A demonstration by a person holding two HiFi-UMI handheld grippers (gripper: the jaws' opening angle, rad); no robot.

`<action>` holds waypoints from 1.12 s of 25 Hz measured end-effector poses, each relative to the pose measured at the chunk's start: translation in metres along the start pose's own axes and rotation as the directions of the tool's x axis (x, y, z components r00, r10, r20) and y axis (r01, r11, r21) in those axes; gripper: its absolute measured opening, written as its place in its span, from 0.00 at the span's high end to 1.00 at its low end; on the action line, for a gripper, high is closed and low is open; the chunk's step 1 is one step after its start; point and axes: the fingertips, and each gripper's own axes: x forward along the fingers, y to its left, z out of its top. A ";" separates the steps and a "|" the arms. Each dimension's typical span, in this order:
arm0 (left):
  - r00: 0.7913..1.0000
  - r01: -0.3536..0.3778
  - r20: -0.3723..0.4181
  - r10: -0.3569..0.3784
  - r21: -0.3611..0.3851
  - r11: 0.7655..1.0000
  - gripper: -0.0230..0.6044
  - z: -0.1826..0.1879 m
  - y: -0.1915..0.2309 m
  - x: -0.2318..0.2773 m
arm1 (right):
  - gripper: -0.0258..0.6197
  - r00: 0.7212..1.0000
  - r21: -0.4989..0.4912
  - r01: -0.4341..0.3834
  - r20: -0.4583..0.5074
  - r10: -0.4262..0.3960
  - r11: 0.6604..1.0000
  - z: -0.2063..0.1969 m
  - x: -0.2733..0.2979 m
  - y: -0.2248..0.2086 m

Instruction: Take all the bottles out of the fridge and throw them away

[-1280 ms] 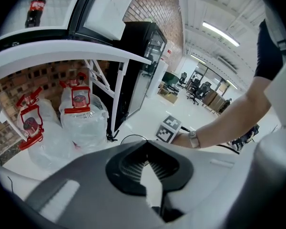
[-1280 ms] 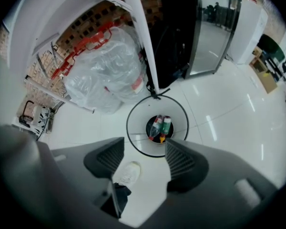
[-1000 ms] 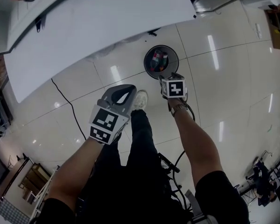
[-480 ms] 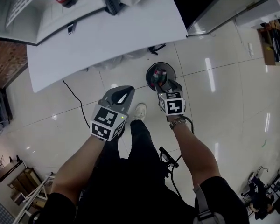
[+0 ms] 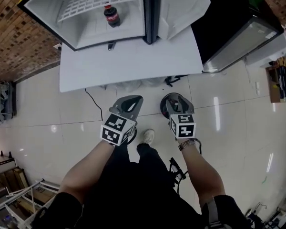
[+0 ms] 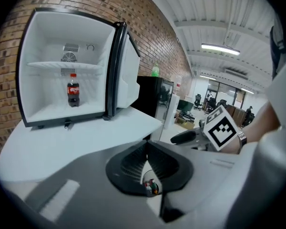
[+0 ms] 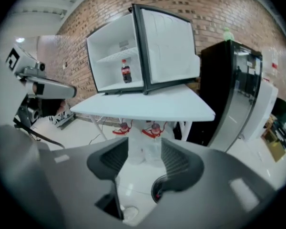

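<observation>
Only one thing left to grab by the look of it: a dark cola bottle with a red label and red cap [image 5: 111, 15], standing upright inside the small white fridge with the black door frame [image 5: 86, 32], on its floor, under the wire shelf. The fridge door is swung fully open.

Left gripper [image 6: 147, 147] has its jaws pinched together on nothing. Right gripper [image 7: 144, 156] has its jaws apart but closing, nothing between them either. Both hang well in front of the fridge and lower down, over the floor.

What I'd worry about:
- Going in with jaws this narrow. A tip would just poke the bottle and tip it over or shove it to the back of the fridge.
- The shelf sits just above the cap, so a high approach probably clips it.
- Smooth round plastic, so a grip off to one side could let it slip out.
- The round black bin [image 5: 164, 105] is down on the floor in front of the fridge, so letting go too early means a miss.
</observation>
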 end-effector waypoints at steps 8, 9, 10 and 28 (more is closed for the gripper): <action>0.994 -0.067 0.087 0.068 -0.016 0.998 0.96 0.030 0.056 -0.038 | 0.63 0.992 -0.120 -0.049 0.107 0.062 0.992 0.095 0.016 0.063; 0.993 -0.074 0.094 0.075 -0.019 0.997 0.96 0.033 0.063 -0.041 | 0.62 0.991 -0.134 -0.055 0.116 0.070 0.989 0.106 0.020 0.071; 0.991 -0.080 0.101 0.082 -0.023 0.997 0.96 0.036 0.071 -0.045 | 0.63 0.989 -0.147 -0.060 0.124 0.078 0.987 0.116 0.023 0.078; 0.974 -0.149 0.167 0.153 -0.041 0.988 0.96 0.090 0.210 -0.080 | 0.62 0.968 -0.266 -0.078 0.210 0.137 0.961 0.269 0.116 0.167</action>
